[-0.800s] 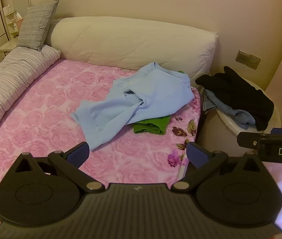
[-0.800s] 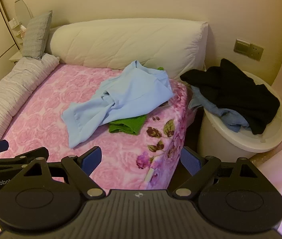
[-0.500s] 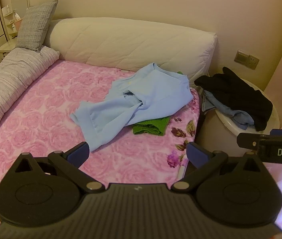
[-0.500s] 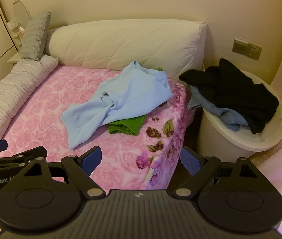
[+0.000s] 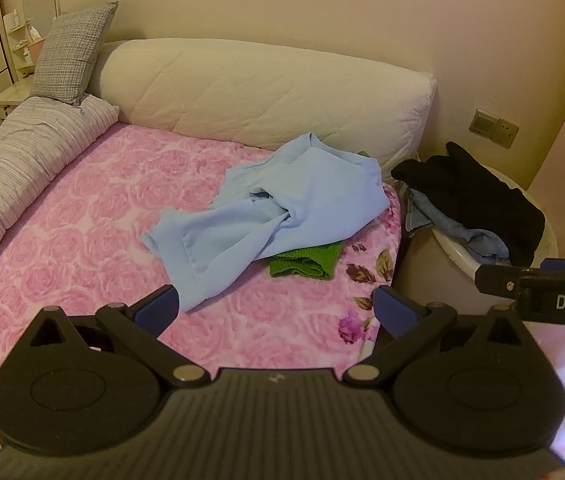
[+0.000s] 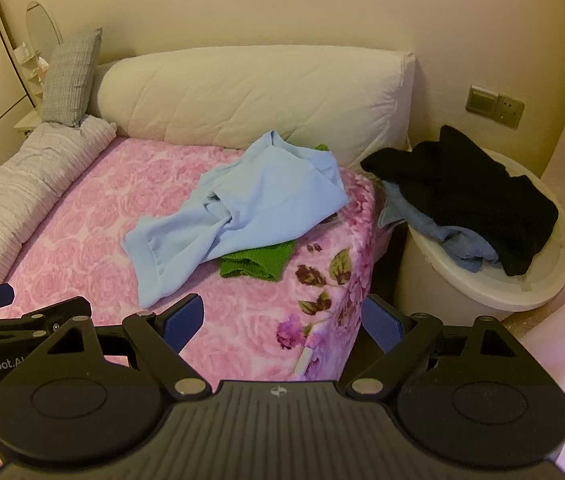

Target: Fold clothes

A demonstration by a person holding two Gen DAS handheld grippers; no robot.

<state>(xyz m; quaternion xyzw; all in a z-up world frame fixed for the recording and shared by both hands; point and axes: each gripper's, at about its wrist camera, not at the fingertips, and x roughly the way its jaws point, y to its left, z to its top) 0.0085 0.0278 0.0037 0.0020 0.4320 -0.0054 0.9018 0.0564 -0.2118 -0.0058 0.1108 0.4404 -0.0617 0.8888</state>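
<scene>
Both my grippers hang over the near edge of the bed, fingers spread wide, holding nothing.

My left gripper [image 5: 276,308] and right gripper [image 6: 282,322] both face the crumpled light blue garment [image 5: 278,216], which lies on the pink rose bedspread [image 5: 94,216] toward its right side, draped over a green knit piece [image 5: 306,264] that shows just beneath it. Behind stands a long white bolster [image 5: 266,92]. Beside the bed, a round white tub [image 6: 482,280] holds a black garment [image 6: 470,192] piled on a blue cloth [image 6: 454,240]. At the left lie a striped duvet [image 5: 14,168] and a grey cushion [image 5: 70,52].
</scene>
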